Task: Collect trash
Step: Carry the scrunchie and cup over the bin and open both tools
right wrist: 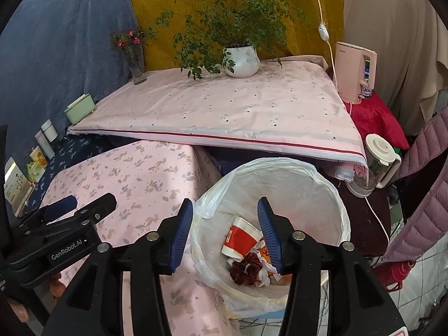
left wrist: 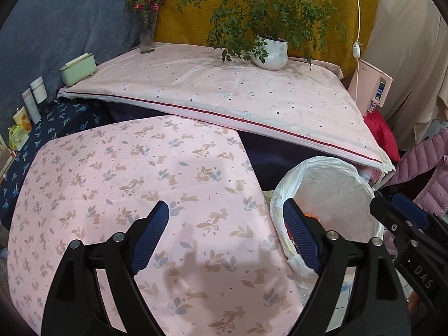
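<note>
On left gripper [right wrist: 72,212] body: "GenRobot.AI" label, jaws open

I see a thin, glossy plastic liner [right wrist: 322,173], a paper cup [right wrist: 240,238] and a matt cotton tablecloth [left wrist: 140,173].

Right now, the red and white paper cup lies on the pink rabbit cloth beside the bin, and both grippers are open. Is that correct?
Not quite. The paper cup lies inside the lined bin, not on the rabbit cloth, as the right wrist view shows. Both the left gripper and the right gripper are open.
</note>
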### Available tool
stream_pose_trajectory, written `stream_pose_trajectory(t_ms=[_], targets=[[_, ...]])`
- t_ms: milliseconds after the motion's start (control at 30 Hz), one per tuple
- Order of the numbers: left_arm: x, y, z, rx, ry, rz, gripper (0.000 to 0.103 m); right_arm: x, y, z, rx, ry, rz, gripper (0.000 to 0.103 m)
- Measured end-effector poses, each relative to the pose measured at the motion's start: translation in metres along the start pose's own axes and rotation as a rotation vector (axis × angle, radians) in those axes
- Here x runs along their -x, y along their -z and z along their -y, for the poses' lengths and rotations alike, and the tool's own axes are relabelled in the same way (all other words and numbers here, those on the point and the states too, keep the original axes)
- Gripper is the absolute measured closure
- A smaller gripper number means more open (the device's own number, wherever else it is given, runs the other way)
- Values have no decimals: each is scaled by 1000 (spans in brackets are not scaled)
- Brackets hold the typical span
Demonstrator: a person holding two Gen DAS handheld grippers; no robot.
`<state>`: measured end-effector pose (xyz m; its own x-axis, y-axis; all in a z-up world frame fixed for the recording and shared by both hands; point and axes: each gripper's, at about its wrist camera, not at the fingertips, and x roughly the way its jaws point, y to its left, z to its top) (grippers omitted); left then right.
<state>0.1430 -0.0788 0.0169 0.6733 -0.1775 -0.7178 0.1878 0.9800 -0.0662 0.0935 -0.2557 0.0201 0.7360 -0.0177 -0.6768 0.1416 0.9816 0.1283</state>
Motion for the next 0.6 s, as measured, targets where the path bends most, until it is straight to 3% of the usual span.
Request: stream_pose_trajectory(t_ms=[200, 600], targets=[[7, 11, 2, -28, -36, -10, 16, 11, 2, -1, 29, 36, -4, 38], [17, 33, 4, -49, -65, -61, 14, 26, 22, -4, 141, 112, -23, 19]])
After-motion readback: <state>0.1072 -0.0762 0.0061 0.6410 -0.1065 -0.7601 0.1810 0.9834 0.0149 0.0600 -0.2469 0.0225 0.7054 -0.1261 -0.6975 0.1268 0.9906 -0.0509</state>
